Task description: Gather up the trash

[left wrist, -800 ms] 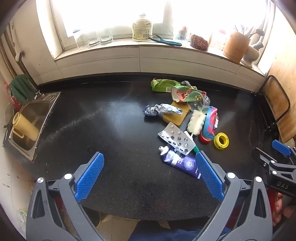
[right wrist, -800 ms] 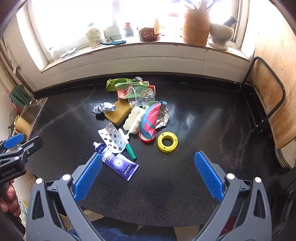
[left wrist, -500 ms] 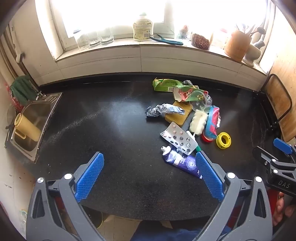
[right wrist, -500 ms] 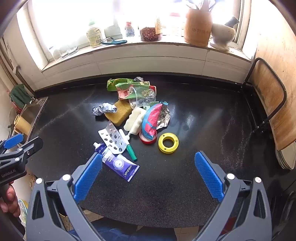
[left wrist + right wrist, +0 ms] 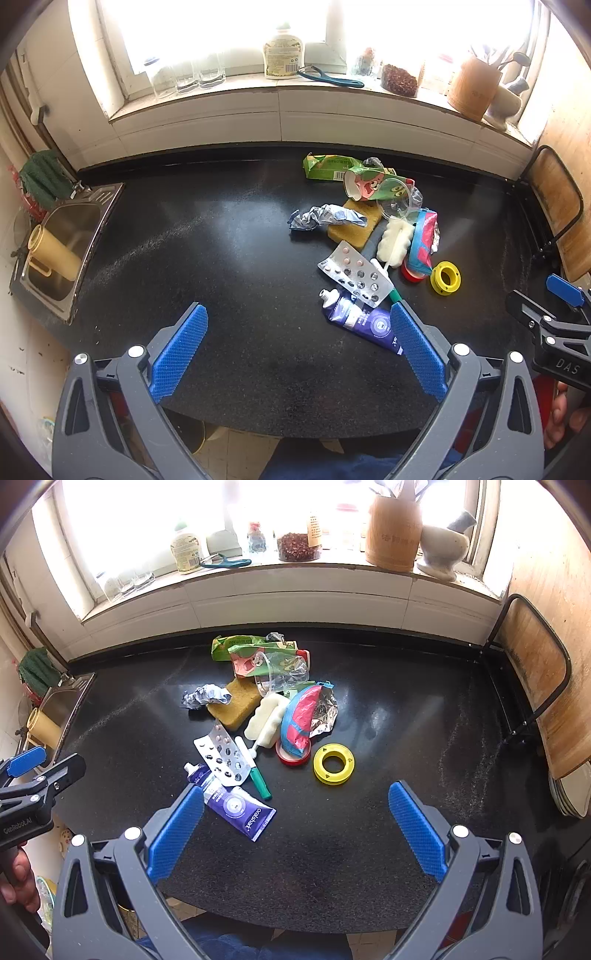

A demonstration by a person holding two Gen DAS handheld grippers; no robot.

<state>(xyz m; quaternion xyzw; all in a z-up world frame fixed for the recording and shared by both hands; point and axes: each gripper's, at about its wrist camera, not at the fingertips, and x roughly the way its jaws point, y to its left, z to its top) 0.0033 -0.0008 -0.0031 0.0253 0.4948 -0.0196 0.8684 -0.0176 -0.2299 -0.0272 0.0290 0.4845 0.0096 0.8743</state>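
Observation:
A heap of trash lies on the black counter [image 5: 192,258]: a purple toothpaste tube [image 5: 360,325] [image 5: 236,808], a pill blister pack [image 5: 354,273] [image 5: 221,755], crumpled foil [image 5: 325,218] [image 5: 205,696], a yellow sponge [image 5: 354,225], a white brush with a green handle [image 5: 260,734], a red-blue wrapper [image 5: 299,720], a yellow tape ring [image 5: 333,763], a clear plastic cup [image 5: 282,672] and green packets [image 5: 328,166]. My left gripper [image 5: 299,349] is open and empty, near the counter's front edge, left of the tube. My right gripper [image 5: 295,827] is open and empty, in front of the heap.
A steel sink [image 5: 62,243] with a yellow mug [image 5: 51,251] is at the left. The windowsill holds a soap bottle [image 5: 282,55], glasses, jars and a wooden utensil pot [image 5: 393,531]. A wooden board in a black rack [image 5: 535,686] stands at the right.
Both grippers have shifted slightly; the view of the counter and heap has drifted a little. Both stay open and empty.

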